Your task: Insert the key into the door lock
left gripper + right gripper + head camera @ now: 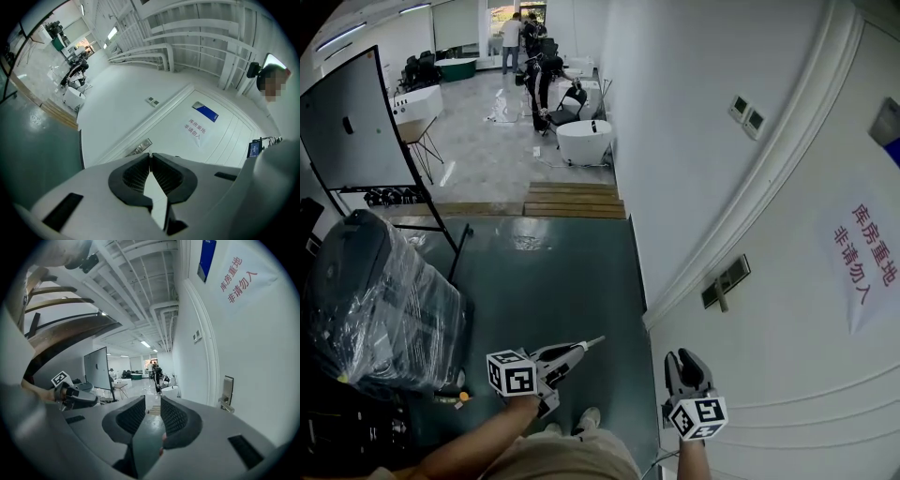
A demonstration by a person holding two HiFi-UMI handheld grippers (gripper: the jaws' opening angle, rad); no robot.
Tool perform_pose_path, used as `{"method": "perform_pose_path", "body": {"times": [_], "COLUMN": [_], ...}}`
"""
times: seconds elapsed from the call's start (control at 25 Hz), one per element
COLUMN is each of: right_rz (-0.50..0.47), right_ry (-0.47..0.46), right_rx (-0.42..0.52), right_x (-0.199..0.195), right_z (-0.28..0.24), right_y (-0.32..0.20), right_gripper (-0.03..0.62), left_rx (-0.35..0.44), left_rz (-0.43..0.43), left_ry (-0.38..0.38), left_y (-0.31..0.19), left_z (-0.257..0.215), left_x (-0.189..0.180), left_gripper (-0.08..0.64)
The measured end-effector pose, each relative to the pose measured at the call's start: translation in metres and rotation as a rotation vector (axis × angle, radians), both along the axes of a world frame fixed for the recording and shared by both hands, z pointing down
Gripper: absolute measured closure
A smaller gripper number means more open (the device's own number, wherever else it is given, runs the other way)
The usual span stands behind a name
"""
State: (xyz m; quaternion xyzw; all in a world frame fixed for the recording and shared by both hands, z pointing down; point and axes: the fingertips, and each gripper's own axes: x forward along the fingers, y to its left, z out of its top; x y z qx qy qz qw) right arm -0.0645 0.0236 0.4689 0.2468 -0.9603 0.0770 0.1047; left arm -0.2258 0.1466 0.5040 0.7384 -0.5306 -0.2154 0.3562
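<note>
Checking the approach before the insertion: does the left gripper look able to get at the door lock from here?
Probably yes. The left gripper aims at the door lock, which shows just past its shut fingers with nothing in front; the right gripper hangs aside, open.

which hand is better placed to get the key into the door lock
Left. The left hand-held gripper is shut on what looks like the key, aimed at the door lock; the right hand-held gripper is open, empty.
</note>
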Motion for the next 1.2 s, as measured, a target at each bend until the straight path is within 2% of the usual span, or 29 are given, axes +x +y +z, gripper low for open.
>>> {"method": "perform_pose_path", "body": {"times": [0.52,1.2], "right_rz": [0.02,0.063], "right_ry": [-0.023,-0.04], "right_rx": [-0.01,0.01], "right_x": [0.02,0.061], "right_z": [-0.003,0.0], "right_y": [-0.046,-0.103], "right_gripper": [0.5,0.5], "left_rx": [-0.015,0.006], "left_rz": [0.03,0.033], "left_ry": [-0.008,0.035], "left_y": [-0.051,-0.108], "left_z": [-0.002,0.008], "left_x": [0.019,0.044], "left_gripper": [0.526,0.526]}}
